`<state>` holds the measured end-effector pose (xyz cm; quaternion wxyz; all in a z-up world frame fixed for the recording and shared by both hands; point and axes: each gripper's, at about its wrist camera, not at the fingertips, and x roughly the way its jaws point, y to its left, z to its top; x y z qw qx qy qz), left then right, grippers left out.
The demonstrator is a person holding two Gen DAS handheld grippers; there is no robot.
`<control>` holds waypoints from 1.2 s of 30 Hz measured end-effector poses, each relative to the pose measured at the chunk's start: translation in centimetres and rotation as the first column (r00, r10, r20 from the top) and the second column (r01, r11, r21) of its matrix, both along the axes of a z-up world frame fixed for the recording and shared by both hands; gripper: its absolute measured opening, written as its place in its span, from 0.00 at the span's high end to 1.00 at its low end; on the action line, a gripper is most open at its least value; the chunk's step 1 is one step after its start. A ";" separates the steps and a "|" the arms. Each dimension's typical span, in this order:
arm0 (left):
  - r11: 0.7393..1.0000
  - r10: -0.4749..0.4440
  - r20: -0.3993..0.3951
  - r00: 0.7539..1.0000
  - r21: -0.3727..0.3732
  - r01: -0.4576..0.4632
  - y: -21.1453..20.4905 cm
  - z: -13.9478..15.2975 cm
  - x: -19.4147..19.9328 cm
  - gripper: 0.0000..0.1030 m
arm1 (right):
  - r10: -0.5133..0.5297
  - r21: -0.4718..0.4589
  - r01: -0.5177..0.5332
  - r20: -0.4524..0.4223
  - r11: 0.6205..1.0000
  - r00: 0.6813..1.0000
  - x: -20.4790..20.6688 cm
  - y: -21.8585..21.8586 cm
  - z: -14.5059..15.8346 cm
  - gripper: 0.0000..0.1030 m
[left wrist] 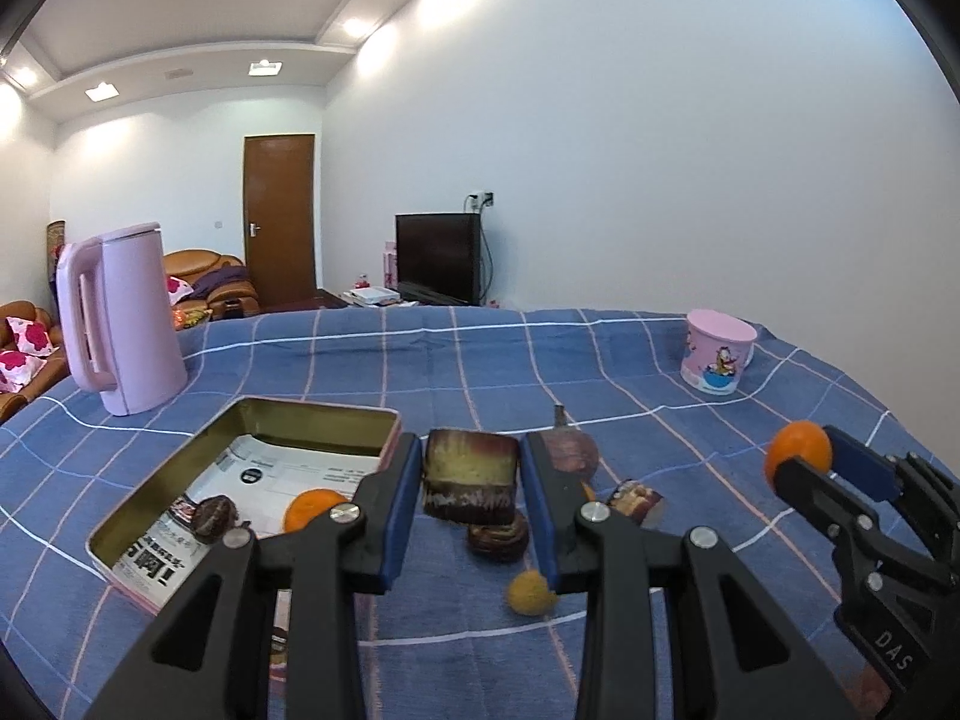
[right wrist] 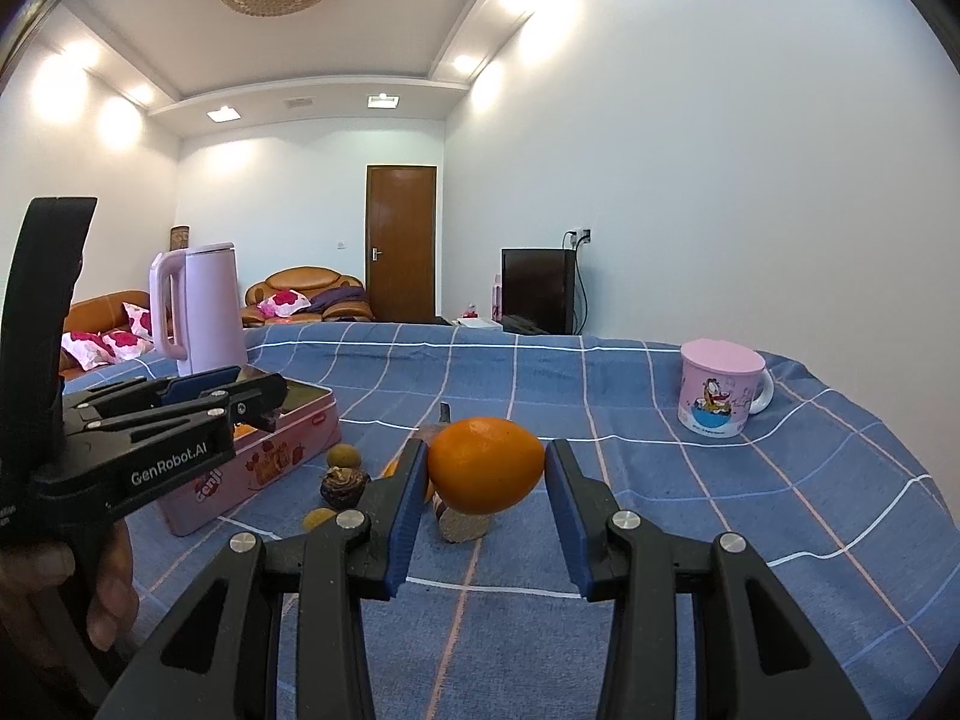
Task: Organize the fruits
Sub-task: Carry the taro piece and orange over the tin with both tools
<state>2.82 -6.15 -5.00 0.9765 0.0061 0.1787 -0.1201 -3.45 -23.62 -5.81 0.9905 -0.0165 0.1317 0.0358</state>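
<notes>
- Two tools are loaded at once: the left tool (left wrist: 471,483) is closed on a dark, cut block of fruit (left wrist: 471,474), its blue pads pressing the block's two sides, and the right tool (right wrist: 486,483) carries an orange (right wrist: 486,464) clear of the cloth.
- On the right tool, the left pad touches the orange; the right pad looks just shy of it in the right wrist view, so I cannot tell how firm that grip is.
- Both fruits hang above the blue checked surface (left wrist: 600,360), the block just beside the open tin (left wrist: 150,510), the orange well to its right.
- Inside the tin lie a second orange (left wrist: 312,507) and a dark round fruit (left wrist: 213,517) on printed paper.
- Loose pieces wait on the cloth near the tin, among them a small yellow fruit (left wrist: 529,594).
- Judged step: carrying picked fruit to the tin.
- Next move likely needs the left tool swung over the tin's rim, lowered, then opened; the right tool should approach afterwards, so the two do not collide.
</notes>
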 end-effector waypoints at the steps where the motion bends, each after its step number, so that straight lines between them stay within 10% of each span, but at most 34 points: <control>1: 1.000 0.003 0.001 1.000 -0.001 -0.003 0.1 0.0 0.0 0.66 | 0.000 -0.005 0.000 0.001 1.000 1.000 0.0 0.1 0.0 0.59; 36: 0.955 0.294 -0.134 0.946 -0.006 -0.297 12.5 -0.8 4.2 0.66 | 0.269 -0.030 -0.271 -0.059 0.962 0.961 6.1 10.9 2.4 0.59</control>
